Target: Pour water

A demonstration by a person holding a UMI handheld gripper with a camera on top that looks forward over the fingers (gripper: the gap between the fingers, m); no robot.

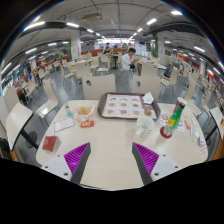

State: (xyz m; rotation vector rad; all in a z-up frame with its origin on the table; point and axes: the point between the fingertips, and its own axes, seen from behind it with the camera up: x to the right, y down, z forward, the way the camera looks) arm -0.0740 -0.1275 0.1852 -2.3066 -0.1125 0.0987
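Open gripper (112,160) before bottle (176,116), tray (122,106)

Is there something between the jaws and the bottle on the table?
Nothing visible. The gripper has its jaws open and empty. The bottle stands ahead of them to the right, with bare table between. A cup stands just left of the bottle, beside the path, not across it.

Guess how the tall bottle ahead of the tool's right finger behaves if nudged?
The bottle stands tall and narrow on the table, so it probably tips easily. Looks like light plastic; contents unclear. The tool sits open, short of it.
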